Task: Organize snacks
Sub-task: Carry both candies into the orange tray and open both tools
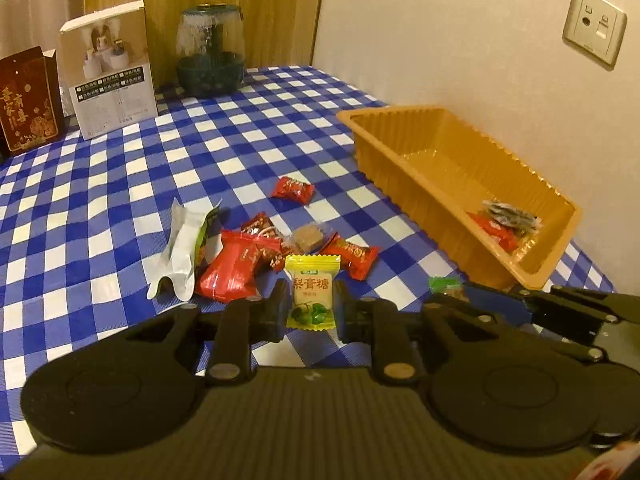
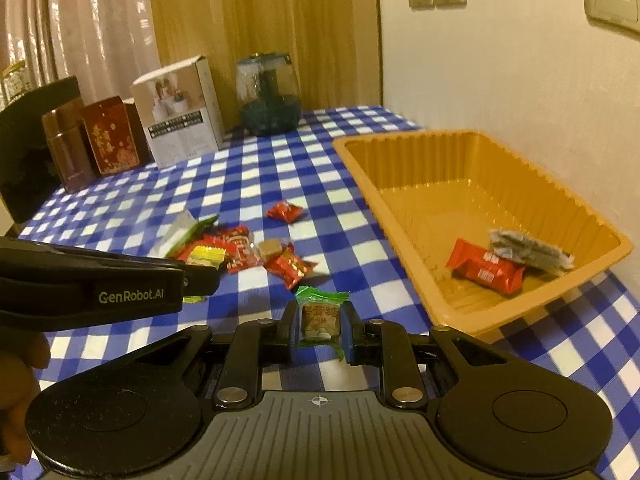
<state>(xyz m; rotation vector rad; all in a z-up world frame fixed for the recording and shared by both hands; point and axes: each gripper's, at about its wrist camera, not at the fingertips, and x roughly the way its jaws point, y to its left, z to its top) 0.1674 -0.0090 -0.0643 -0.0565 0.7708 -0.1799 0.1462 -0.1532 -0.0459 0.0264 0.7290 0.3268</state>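
Observation:
My left gripper [image 1: 311,307] is shut on a yellow candy packet [image 1: 311,284] with green fruit printed on it, held just above the checkered cloth. My right gripper [image 2: 319,330] is shut on a green-edged candy packet [image 2: 320,316]. A heap of red snack packets [image 1: 236,268] with a white-and-green pouch [image 1: 182,254] and a clear-wrapped brown cube [image 1: 308,238] lies ahead on the cloth. One red packet [image 1: 293,189] lies apart, farther back. The orange plastic tray [image 2: 404,160] stands at the right by the wall, holding a red packet [image 2: 486,266] and a grey packet [image 2: 528,250].
At the back stand a white carton [image 1: 110,68], a dark red box [image 1: 28,100], a brown canister [image 2: 66,148] and a clear jar with a dark green base [image 1: 211,52]. The wall with sockets [image 1: 594,24] runs along the right. The left gripper's body [image 2: 92,286] crosses the right wrist view's left side.

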